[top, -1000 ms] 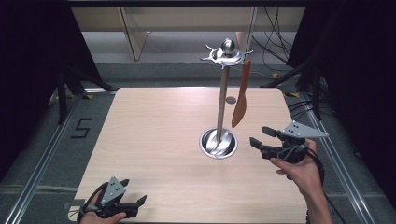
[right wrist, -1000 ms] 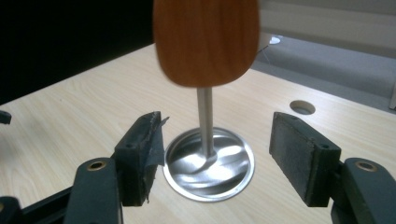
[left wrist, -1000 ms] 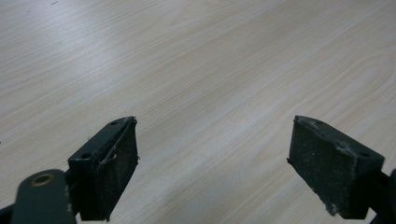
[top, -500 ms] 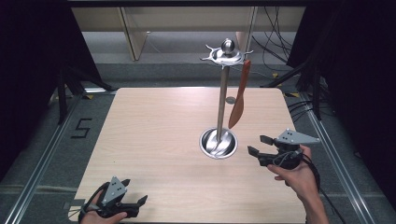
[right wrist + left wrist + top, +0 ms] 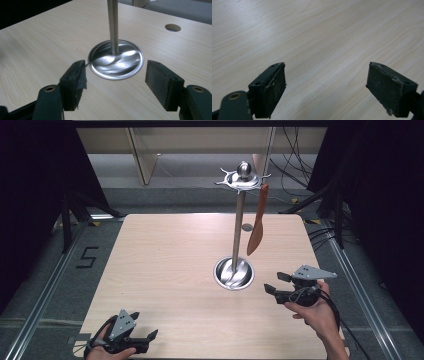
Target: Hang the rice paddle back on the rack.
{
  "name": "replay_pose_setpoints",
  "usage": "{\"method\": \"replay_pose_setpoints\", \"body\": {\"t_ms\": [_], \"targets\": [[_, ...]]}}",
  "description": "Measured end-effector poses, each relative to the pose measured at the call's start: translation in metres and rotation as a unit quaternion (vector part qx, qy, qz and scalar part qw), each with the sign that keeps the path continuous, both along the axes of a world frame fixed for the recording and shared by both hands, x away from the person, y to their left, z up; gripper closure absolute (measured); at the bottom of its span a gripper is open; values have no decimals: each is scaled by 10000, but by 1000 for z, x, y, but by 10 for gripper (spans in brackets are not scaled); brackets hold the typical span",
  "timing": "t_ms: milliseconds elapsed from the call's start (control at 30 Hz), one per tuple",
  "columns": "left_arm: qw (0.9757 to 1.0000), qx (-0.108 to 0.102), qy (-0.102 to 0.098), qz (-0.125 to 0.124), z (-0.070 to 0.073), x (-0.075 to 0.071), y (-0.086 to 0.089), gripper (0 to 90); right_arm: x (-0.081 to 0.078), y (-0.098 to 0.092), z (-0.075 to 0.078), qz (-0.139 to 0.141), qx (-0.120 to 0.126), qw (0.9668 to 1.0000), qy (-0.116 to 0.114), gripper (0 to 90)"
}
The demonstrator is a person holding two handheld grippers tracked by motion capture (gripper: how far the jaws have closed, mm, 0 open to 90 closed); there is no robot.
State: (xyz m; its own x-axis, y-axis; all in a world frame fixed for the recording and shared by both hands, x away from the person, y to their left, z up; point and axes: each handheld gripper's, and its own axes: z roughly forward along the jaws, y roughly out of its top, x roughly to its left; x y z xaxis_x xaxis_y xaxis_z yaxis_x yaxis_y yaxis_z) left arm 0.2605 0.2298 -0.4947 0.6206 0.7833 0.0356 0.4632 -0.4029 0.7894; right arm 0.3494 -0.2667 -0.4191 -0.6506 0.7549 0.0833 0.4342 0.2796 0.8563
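Lower and nearer the person than a second ago, the right gripper is now hovering just off the table at about four o'clock from the metal stand, near its round base but apart from it. Its jaws are standing well open, holding nothing; in the right gripper view they are framing the base's near rim. A red spatula is hanging from the stand's top ring, at one o'clock of the base. Down at seven o'clock, the left gripper is resting unmoved, jaws wide apart and empty over bare wood.
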Motion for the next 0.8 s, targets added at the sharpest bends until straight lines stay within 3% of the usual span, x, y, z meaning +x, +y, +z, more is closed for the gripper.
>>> {"method": "replay_pose_setpoints", "body": {"t_ms": [67, 133, 167, 200, 233, 267, 400, 467, 500, 567, 600, 633, 733, 800], "targets": [[10000, -71, 24, 16, 0, -1, -1, 151, 0, 0, -1, 14, 22, 10000, 38, 341], [10000, 44, 0, -41, 0, -2, 1, 151, 2, -1, -3, 47, -44, 9999, -77, 341], [9999, 89, 3, -64, 0, -2, 2, 151, -1, 1, -3, -12, 54, 9999, 148, 341], [10000, -63, -11, 32, -1, -3, 1, 151, -1, 1, -4, -2, 21, 10000, 89, 341], [10000, 6, -31, 32, -1, -3, 1, 151, 0, 1, -5, 29, -68, 10000, 41, 340], [9998, -154, 16, 80, -1, -4, 0, 151, 0, 1, -6, 60, -97, 9999, -4, 339], [9999, -122, -49, 49, 0, -4, 1, 151, -2, 4, -10, 40, -17, 9997, 230, 336], [10000, -57, -46, 13, 0, -3, 1, 150, -3, 5, -12, 58, 62, 9996, 270, 334], [10000, 71, -23, -60, 1, -3, 3, 150, -3, 5, -14, 90, -29, 9997, 245, 330], [9999, -151, -10, 63, -1, -4, -1, 151, -4, 5, -16, 41, -78, 9996, 268, 324], [10000, 26, -64, -26, 0, -3, 1, 151, -3, 5, -18, 78, -106, 9996, 239, 324], [9999, -94, -1, 44, -1, -5, -1, 151, -5, 6, -19, 22, -54, 9995, 307, 322], [10000, 1, -78, -25, 0, -4, 1, 150, -6, 6, -22, 7, -135, 9994, 306, 320], [9999, -131, -13, 69, -1, -5, 0, 151, -7, 8, -23, 61, -77, 9993, 367, 319]]}}
